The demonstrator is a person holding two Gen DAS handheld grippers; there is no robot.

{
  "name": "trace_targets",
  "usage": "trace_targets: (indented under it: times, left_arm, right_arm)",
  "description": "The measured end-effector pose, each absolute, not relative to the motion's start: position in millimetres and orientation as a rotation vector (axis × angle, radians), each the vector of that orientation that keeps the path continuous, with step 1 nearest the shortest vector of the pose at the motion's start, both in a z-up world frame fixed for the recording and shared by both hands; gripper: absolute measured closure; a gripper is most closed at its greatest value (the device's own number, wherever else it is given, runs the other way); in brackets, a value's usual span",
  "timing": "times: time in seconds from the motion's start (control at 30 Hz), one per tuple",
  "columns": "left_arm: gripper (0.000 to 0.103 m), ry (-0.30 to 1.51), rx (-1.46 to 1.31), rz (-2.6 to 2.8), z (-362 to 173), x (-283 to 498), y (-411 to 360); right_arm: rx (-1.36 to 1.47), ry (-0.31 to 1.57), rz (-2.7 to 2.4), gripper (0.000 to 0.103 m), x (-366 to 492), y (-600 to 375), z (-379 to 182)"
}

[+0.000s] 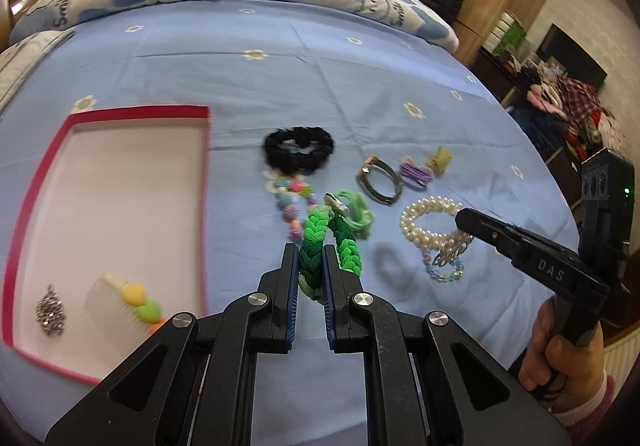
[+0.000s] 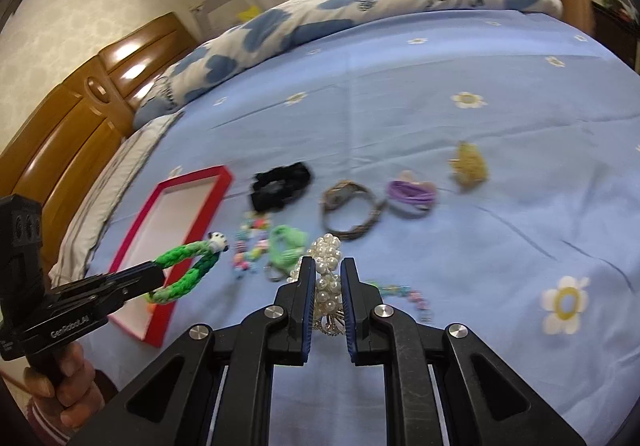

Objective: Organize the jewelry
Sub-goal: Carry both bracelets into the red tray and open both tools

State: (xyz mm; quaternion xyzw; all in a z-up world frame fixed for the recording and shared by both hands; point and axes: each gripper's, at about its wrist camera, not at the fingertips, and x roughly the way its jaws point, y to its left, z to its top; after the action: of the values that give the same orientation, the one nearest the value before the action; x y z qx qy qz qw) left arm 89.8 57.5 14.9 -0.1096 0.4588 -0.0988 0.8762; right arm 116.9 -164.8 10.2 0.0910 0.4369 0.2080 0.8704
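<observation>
With your left gripper (image 1: 310, 270) clamped on the green braided bracelet (image 1: 320, 242) and right gripper (image 2: 328, 298) on the pearl bracelet (image 2: 326, 278), carry both (unhurried) over the red tray (image 1: 24, 206) before releasing.

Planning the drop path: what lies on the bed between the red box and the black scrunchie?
Nothing: in the left wrist view only bare blue sheet lies between the red box and the black scrunchie.

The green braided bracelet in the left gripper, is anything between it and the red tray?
Nothing visible blocks it. The green braided bracelet, clamped in the left gripper, hangs above the blue bedsheet. The red tray lies open to its left, holding only a white comb and a silver trinket near one end.
</observation>
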Motion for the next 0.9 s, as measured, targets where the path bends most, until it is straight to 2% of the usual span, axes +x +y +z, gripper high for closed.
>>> trace_targets:
  times: [0.9]
  left_arm:
    - [0.094, 0.908, -0.405, 0.093, 7, 61, 203]
  right_arm:
    - [0.131, 0.93, 0.762, 0.091, 114, 7, 18]
